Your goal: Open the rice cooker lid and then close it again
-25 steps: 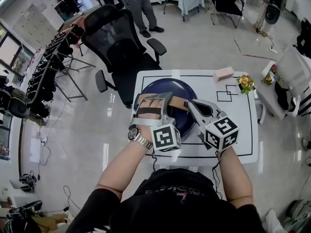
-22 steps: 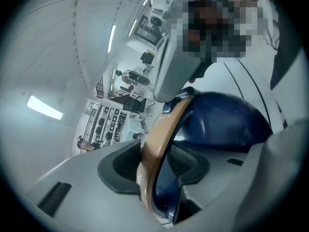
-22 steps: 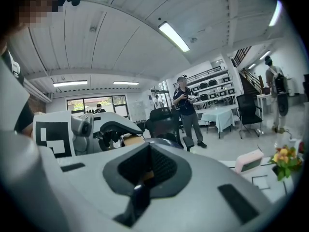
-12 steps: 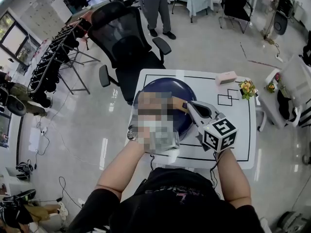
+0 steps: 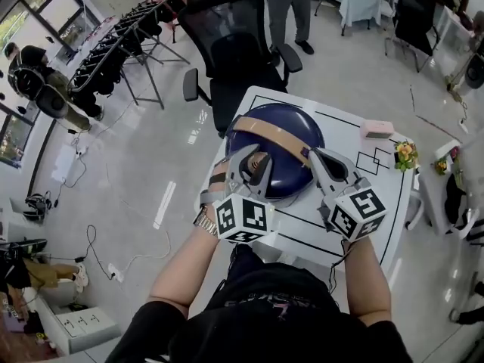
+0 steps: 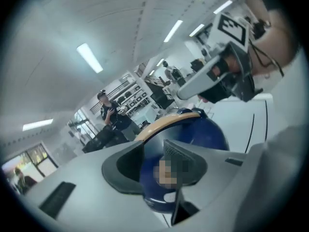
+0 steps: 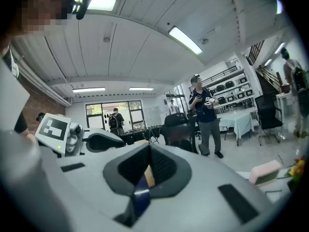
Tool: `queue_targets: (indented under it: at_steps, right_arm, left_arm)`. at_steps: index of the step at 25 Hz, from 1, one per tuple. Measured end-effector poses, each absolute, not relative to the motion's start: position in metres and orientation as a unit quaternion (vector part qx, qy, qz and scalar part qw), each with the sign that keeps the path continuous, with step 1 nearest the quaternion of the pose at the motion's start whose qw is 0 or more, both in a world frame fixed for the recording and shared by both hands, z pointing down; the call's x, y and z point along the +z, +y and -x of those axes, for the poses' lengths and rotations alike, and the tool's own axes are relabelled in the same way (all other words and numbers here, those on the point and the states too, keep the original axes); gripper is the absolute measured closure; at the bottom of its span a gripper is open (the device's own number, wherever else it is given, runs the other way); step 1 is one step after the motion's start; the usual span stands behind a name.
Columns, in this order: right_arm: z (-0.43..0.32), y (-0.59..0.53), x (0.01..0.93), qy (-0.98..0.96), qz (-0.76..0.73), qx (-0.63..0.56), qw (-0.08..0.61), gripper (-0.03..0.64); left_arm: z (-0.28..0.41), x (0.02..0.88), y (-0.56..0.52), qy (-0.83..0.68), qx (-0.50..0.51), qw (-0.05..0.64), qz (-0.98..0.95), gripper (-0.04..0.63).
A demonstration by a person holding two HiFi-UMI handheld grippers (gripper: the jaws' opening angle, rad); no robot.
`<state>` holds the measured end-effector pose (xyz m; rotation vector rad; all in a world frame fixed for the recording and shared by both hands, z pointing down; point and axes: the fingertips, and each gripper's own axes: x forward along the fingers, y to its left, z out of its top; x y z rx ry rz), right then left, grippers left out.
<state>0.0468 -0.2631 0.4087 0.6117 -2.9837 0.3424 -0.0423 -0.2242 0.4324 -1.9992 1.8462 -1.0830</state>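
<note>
Blue rice cooker (image 5: pixel 283 157), lid down, on the white bench (image 5: pixel 378 195): left tongs (image 5: pixel 257 162), half-released and just closing at its tan handle (image 5: pixel 276 133) (no firm hold evident), risked slipping off; right tongs (image 5: pixel 316 156) were clenched empty beside it.

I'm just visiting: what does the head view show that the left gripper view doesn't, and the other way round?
Only the head view: the pink box and the flowers at the table's far side. Only the left gripper view: the ceiling lights overhead. Both: the blue rice cooker with its tan handle, lid down, and the right tool beside it.
</note>
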Motion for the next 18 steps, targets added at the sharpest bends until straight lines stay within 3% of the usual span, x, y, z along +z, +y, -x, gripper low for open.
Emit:
queue_targets:
  at_steps: [2,4,10,18]
  right_arm:
    - [-0.041,-0.257,0.401,-0.977,-0.183,0.108,0.03,0.615]
    - [-0.035,-0.248,0.393,-0.98,-0.167,0.108,0.021,0.615]
    - [-0.02,-0.22,0.377,-0.986,-0.135,0.101,0.011,0.615]
    - [0.015,-0.163,0.376,-0.987,-0.127,0.097,0.015,0.615]
  left_arm:
    - [0.053,0.426,-0.203,0.661,-0.315,0.059,0.678,0.499]
    - [0.063,0.418,-0.182,0.685,-0.271,0.025,0.676,0.586]
    - [0.071,0.391,-0.135,0.699,-0.132,-0.042,0.701,0.594]
    - [0.095,0.384,-0.078,0.696,-0.09,-0.048,0.711,0.592]
